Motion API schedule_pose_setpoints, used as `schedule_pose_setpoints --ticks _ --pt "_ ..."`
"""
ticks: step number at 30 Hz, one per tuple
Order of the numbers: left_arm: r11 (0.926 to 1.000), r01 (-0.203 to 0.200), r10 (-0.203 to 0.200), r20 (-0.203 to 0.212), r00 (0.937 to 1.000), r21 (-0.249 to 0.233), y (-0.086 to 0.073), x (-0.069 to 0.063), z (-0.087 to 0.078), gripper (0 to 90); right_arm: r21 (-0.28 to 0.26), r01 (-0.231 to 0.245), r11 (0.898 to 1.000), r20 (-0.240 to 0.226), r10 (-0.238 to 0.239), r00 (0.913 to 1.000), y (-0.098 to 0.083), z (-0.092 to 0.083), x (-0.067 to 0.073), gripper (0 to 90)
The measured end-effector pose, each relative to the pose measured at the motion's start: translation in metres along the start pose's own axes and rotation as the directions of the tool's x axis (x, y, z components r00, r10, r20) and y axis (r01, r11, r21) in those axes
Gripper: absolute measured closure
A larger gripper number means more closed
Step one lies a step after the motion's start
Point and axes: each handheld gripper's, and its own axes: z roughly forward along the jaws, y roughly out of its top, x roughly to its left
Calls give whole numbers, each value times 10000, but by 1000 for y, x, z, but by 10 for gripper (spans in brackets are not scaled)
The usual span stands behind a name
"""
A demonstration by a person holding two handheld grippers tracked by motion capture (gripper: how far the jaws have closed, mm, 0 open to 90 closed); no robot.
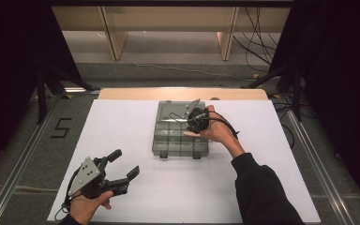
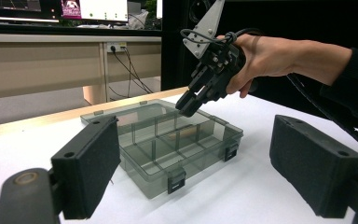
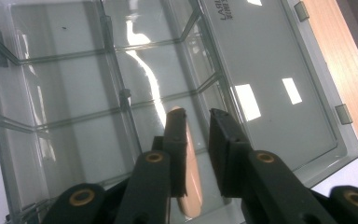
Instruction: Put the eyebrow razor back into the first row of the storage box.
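One smoky transparent organizer box (image 1: pixel 180 130) lies closed at the middle of the white surface (image 1: pixel 136 197), two black latches on its near edge. The right tool (image 3: pixel 198 140) hangs over the lid, jaws parted by a narrow gap with nothing gripped; a pale, peach-coloured shape beneath the jaws is hard to identify through the reflections. The left tool (image 1: pixel 124 165) rests well clear of the box toward the surface's near-left corner, jaws wide apart and empty.

Left tool (image 1: pixel 124 169) agape, right tool (image 1: pixel 193 123) seemingly ajar
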Motion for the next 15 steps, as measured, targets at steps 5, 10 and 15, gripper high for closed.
schedule_pose_setpoints --ticks 5,10,15 --pt "10000 4 -4 -7 10000 -2 0 0 0 160 -80 -237 9997 126 238 9996 1 -1 0 652" --pt "10000 10 -10 -10 10000 2 0 0 0 160 -322 -755 9966 159 760 9970 2 -5 0 534" --pt "10000 12 -12 -8 10000 0 0 0 0 160 -502 -1085 9928 146 1094 9939 4 -12 1 451"
